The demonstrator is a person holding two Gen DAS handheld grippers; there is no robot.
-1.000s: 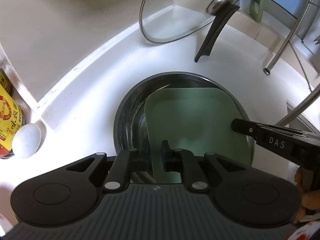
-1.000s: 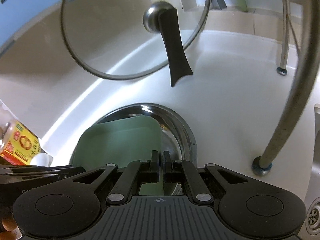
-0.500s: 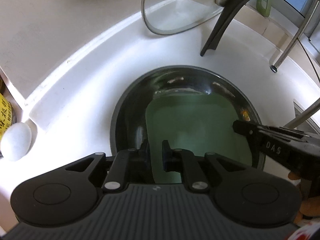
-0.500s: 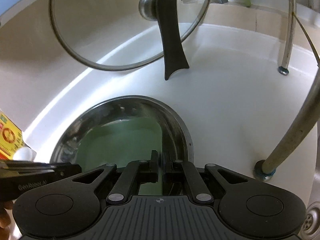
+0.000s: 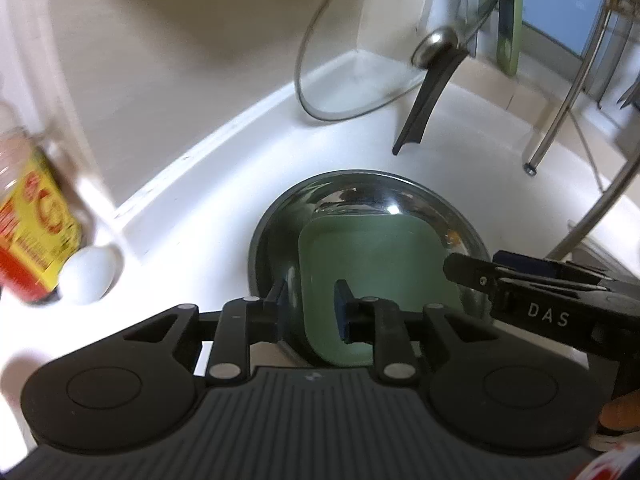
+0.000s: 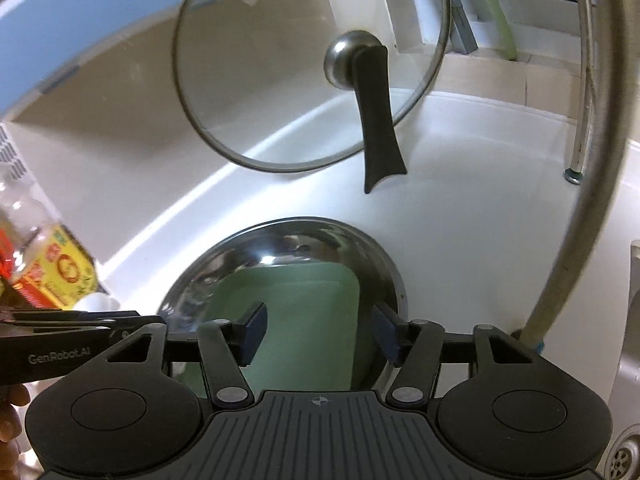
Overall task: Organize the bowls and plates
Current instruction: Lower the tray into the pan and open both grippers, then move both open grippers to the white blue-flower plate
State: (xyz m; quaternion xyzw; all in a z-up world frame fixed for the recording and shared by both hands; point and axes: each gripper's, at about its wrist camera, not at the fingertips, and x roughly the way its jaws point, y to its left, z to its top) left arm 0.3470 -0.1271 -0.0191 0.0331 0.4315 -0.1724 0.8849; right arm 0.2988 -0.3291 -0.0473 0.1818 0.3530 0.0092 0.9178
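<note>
A steel bowl (image 5: pixel 360 178) stands on the white counter, and a pale green square plate (image 5: pixel 372 256) lies inside it. My left gripper (image 5: pixel 310 306) straddles the near left edge of the plate and the bowl's rim. Its jaws are opening and the pads stand clear of both. In the right wrist view, the same green plate (image 6: pixel 304 312) rests in the bowl (image 6: pixel 304 224). My right gripper (image 6: pixel 318 332) is open and still widening, one pad over the plate and the other out by the bowl's right rim, pressing on nothing.
A glass lid (image 5: pixel 360 68) with a black handle (image 5: pixel 424 108) leans on the back wall behind the bowl. A sauce bottle (image 5: pixel 36 232) and a white egg (image 5: pixel 90 276) sit at the left. Rack legs (image 5: pixel 560 112), a curved pipe (image 6: pixel 580 220) and a sink drain (image 6: pixel 622 456) lie to the right.
The green plate went down from above the bowl to rest inside it. Both grippers' jaws then came apart off the plate's edges, the right far wider, and both drew back a little.
</note>
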